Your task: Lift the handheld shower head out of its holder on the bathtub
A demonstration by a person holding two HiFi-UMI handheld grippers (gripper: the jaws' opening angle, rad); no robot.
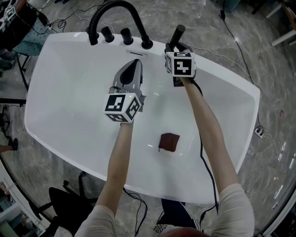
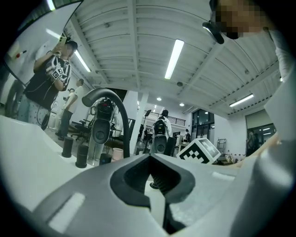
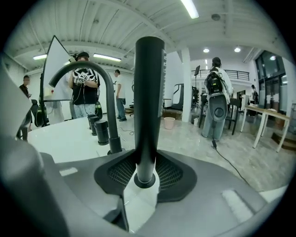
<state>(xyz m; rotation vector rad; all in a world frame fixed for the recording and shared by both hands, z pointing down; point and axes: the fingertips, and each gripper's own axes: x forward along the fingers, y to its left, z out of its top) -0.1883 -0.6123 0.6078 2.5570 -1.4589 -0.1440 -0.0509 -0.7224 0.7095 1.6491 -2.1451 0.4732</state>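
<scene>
The handheld shower head (image 3: 148, 106) stands upright in its holder on the bathtub (image 1: 69, 92) rim, right of the black faucet (image 1: 118, 9). The right gripper (image 3: 145, 173) has its jaws closed on the stem. The left gripper (image 2: 150, 157) hangs over the basin, jaws together and empty. A dark red cloth (image 1: 169, 141) lies on the tub floor.

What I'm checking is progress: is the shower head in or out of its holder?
In: the shower head stands upright, its base seated in the holder.
</scene>
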